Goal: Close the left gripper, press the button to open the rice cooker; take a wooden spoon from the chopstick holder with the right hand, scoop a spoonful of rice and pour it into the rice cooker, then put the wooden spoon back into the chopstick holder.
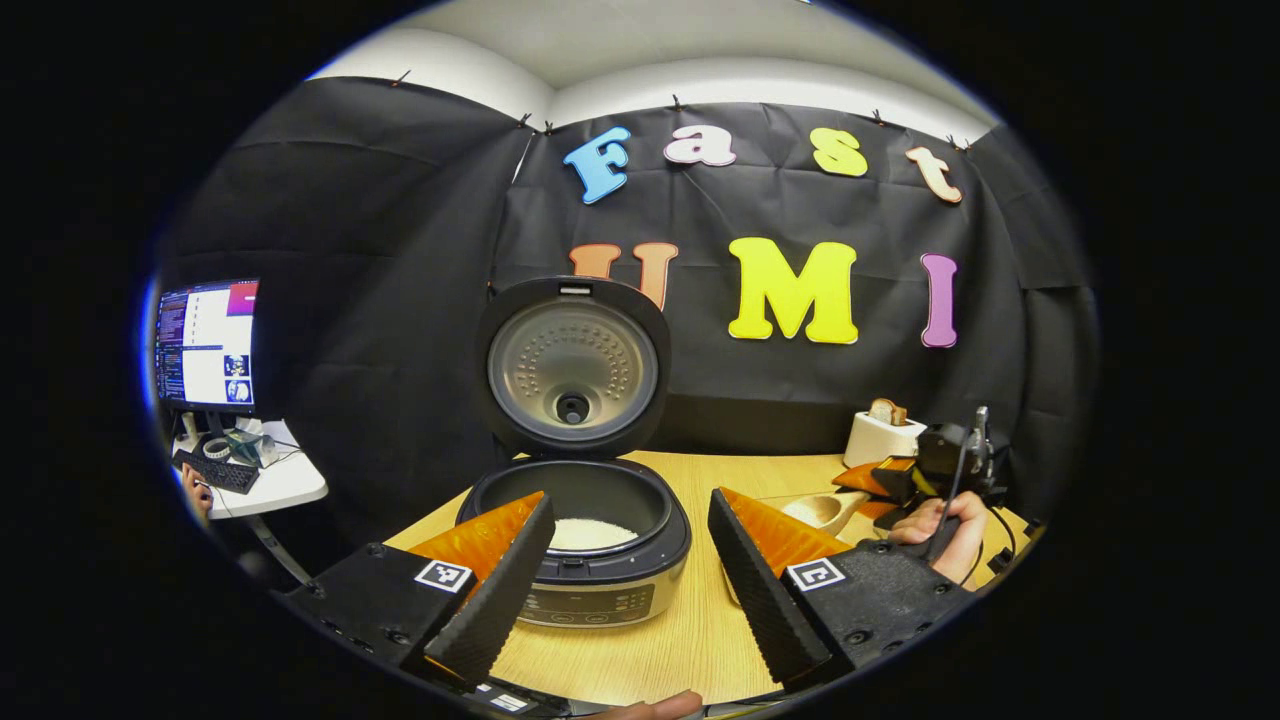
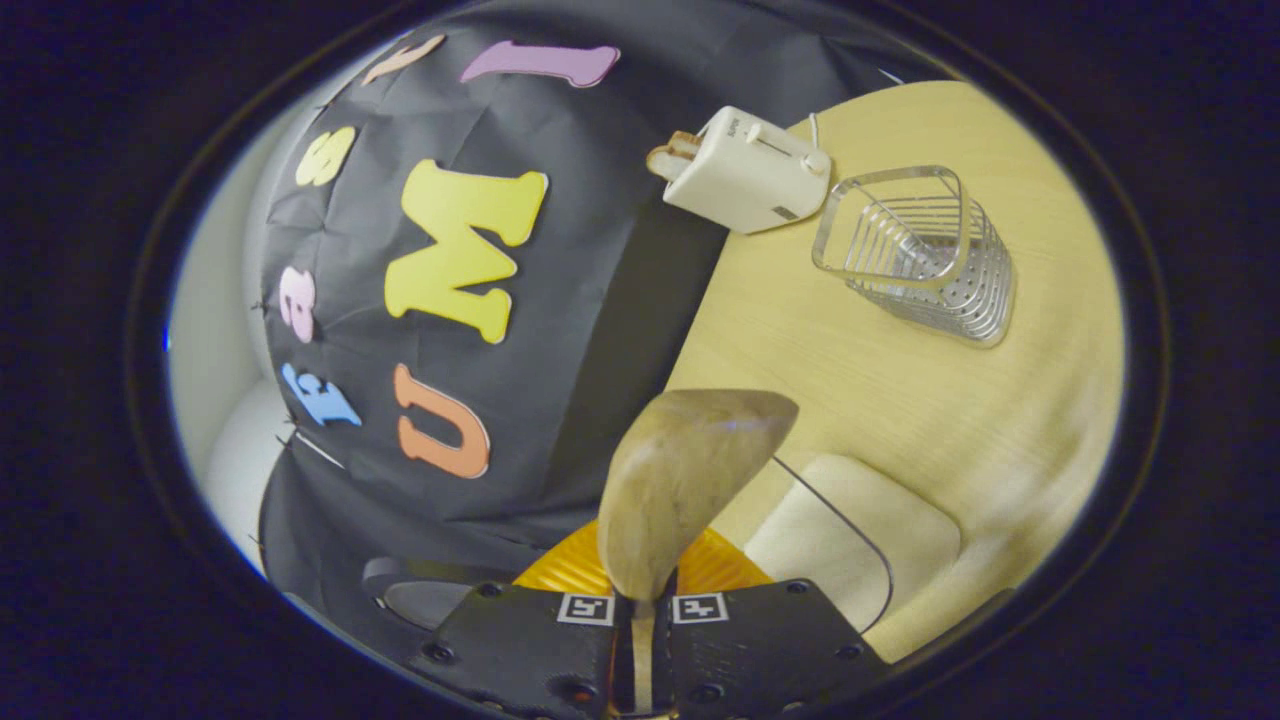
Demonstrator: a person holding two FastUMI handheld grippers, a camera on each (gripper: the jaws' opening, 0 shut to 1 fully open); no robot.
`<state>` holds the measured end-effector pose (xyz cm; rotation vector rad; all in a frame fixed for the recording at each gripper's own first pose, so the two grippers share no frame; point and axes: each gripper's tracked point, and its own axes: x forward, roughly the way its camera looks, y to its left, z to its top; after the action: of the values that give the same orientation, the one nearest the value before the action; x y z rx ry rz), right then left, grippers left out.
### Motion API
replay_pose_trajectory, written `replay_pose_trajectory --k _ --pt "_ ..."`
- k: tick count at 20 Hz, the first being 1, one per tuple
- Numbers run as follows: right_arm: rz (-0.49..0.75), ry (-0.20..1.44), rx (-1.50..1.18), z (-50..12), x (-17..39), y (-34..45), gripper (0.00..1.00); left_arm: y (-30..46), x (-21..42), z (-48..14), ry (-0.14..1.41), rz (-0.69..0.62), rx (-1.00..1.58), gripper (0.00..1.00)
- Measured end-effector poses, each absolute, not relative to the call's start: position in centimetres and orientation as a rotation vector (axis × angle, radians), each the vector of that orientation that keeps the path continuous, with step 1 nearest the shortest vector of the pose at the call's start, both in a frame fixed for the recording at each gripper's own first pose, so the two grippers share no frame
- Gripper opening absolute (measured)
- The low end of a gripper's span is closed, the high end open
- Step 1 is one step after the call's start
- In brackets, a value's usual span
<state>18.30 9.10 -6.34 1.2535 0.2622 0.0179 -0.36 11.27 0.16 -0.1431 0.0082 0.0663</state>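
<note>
The rice cooker (image 1: 600,580) stands open on the wooden table, its lid (image 1: 573,368) upright and white rice (image 1: 590,533) in the pot. My left gripper (image 1: 630,500) is open just in front of the cooker, one finger on each side of it, holding nothing. To the right, a hand holds my right gripper (image 1: 900,480) with the wooden spoon (image 1: 825,510) pointing toward the cooker. In the right gripper view, my right gripper (image 2: 640,600) is shut on the spoon's handle, and the spoon bowl (image 2: 680,480) is tilted above the table. The metal chopstick holder (image 2: 920,250) stands apart.
A white toaster (image 2: 745,170) (image 1: 880,435) with bread sits at the back of the table by the holder. A pale container of rice (image 2: 850,540) lies just beyond the spoon. A monitor (image 1: 205,345) and keyboard sit on a side table at far left.
</note>
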Motion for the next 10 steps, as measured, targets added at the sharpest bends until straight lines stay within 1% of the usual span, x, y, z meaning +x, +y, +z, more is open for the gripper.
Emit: replay_pose_trajectory --k 2,5,7,9,10 --pt "0.06 0.271 1.369 -5.7 17.8 8.5 0.06 11.5 -0.4 0.1 0.01 0.071 -0.146 0.98" --pt "0.146 0.329 1.519 -5.1 17.1 9.0 0.06 11.6 -0.4 0.2 0.008 0.073 -0.148 0.98" --pt "0.179 0.36 1.535 -5.2 16.8 9.9 0.06 11.3 -0.4 0.2 0.009 0.069 -0.147 0.98" --pt "0.187 0.375 1.527 -5.1 16.5 10.5 0.08 11.2 -0.4 0.1 0.01 0.067 -0.142 0.98" --pt "0.196 0.379 1.525 -4.7 16.4 10.9 0.06 11.3 -0.4 0.2 0.009 0.067 -0.137 0.98"
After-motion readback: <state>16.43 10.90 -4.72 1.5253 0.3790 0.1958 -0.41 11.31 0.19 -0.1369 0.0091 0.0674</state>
